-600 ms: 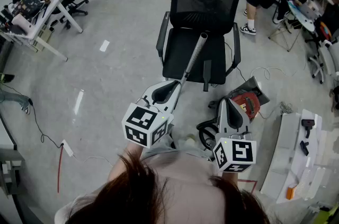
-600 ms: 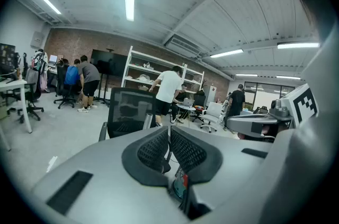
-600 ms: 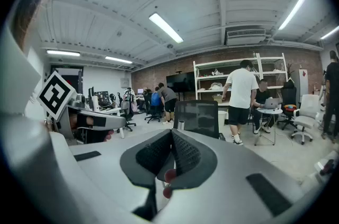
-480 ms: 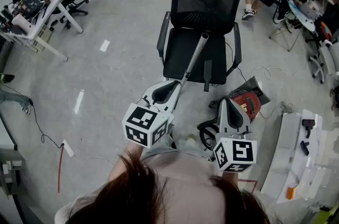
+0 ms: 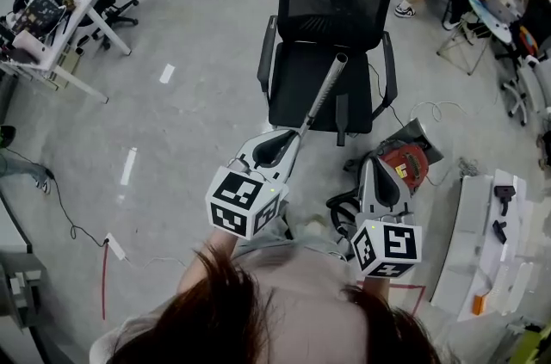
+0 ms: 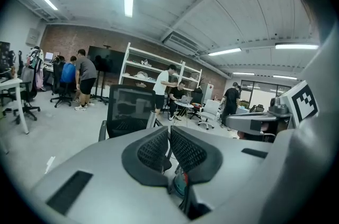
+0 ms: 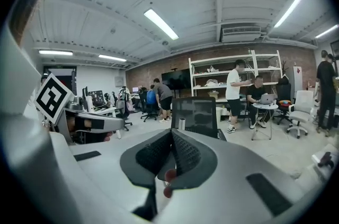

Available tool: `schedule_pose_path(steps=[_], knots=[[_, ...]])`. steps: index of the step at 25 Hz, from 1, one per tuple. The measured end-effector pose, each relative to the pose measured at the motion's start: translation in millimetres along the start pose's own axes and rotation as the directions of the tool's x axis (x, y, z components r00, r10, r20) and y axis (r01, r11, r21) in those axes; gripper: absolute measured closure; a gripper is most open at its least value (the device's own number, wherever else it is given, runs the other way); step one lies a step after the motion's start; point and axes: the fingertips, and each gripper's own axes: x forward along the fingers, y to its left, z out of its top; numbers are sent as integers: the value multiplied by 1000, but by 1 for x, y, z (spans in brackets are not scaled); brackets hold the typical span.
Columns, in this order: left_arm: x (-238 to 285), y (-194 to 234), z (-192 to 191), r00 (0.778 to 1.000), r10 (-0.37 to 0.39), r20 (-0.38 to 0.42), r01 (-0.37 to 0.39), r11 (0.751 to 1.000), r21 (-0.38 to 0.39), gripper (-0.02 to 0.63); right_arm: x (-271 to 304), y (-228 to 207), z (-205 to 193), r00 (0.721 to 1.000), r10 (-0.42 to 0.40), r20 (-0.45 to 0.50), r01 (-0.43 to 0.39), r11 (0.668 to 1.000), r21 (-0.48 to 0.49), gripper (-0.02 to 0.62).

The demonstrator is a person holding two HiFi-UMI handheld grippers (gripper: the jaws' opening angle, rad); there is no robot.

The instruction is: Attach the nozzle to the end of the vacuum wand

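Both tongs are clenched and hold nothing.

Head view: the left tongs point(image 5: 284, 138) and right tongs point(image 5: 375, 166) hang side by side, in front of a black mesh office chair point(image 5: 293, 91). A long silver metal vacuum wand point(image 5: 325, 91) leans across the seat with its open end raised toward the backrest. Its lower end runs down behind the left tongs, so we cannot tell whether they touch. A slim black plastic nozzle point(image 5: 342, 120), as we take it to be, hangs over the seat's front edge just beside the wand. A red vacuum body point(image 5: 403, 166) lies on the floor point(image 5: 189, 121) near the right tongs.

Left gripper view: the left tongs point(image 6: 168, 130) have their ribbed pads pressed together, and the wand point(image 6: 151, 119) rises just beyond them.

Right gripper view: the right tongs point(image 7: 171, 133) are likewise closed, and the wand's open end point(image 7: 181, 124) stands ahead against the chair.

We judge the wand to be stiff, light and smooth. Being round, it may roll or slide in the pads, so we would grip it a little below the open end. The nozzle looks like light, hard plastic. We would take it at mid-body and leave its socket end free.
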Motion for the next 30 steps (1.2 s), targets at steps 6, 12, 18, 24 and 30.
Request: schedule_pose_path(steps=[6,12,18,24,30], knots=[[3,18,-2,998,-51,-21,51,999,11,580,14,11,1,999,-52,-1,52,998,22,570],[4,38,-6,995,-94,-41,95,995,19,580,23,17,-3,993,-120,-12,121,992,46,569],[10,56,-6,993,-108,-52,109,994,22,580,30,17,-7,986,-167,-25,169,983,67,569],[26,59,-6,994,-94,-61,96,995,26,580,32,4,-10,983,-180,-37,183,980,73,570],[57,44,-4,995,-79,-62,80,997,19,580,43,-28,-8,988,-146,-47,149,987,64,569]])
